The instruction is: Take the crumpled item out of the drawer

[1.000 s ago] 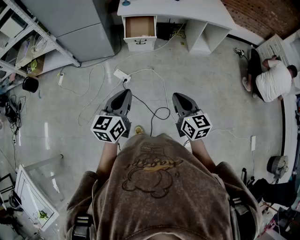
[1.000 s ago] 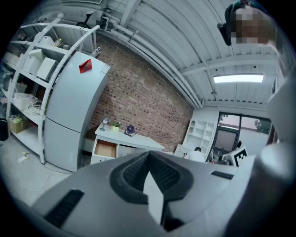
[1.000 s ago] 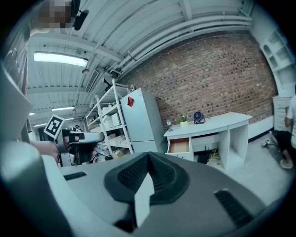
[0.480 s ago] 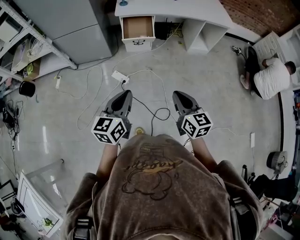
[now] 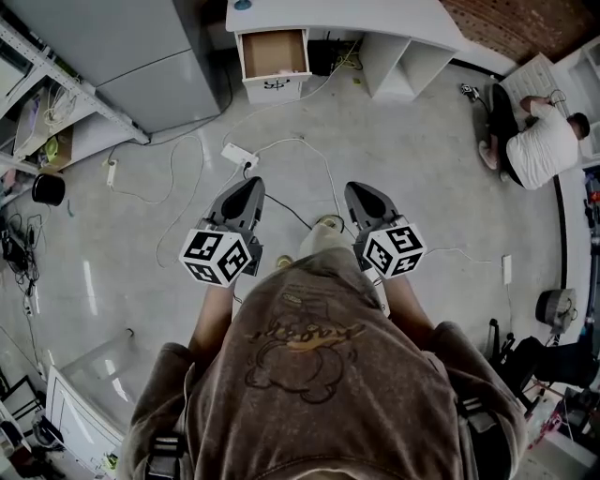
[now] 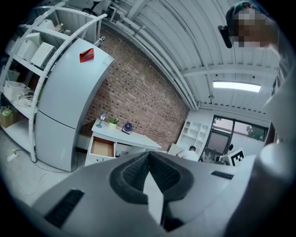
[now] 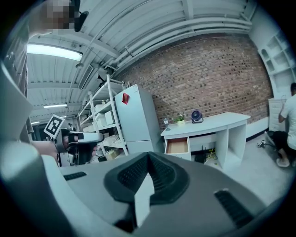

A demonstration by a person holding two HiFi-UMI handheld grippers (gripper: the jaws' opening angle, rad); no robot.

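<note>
A white desk stands far ahead with its small drawer pulled open. The drawer's brown inside shows also in the left gripper view and the right gripper view. I cannot make out a crumpled item in it from this distance. My left gripper and right gripper are held side by side over the floor, both pointing toward the desk and well short of it. Each has its jaws shut with nothing between them, as the left gripper and the right gripper show in their own views.
A grey fridge stands left of the desk, with metal shelving further left. A white power strip and loose cables lie on the concrete floor ahead. A person crouches at the far right. My shoe shows between the grippers.
I have stepped forward: the floor, power strip and cables slid toward me, and my shoe came into view between the grippers. Both grippers stayed shut and kept level with each other.
</note>
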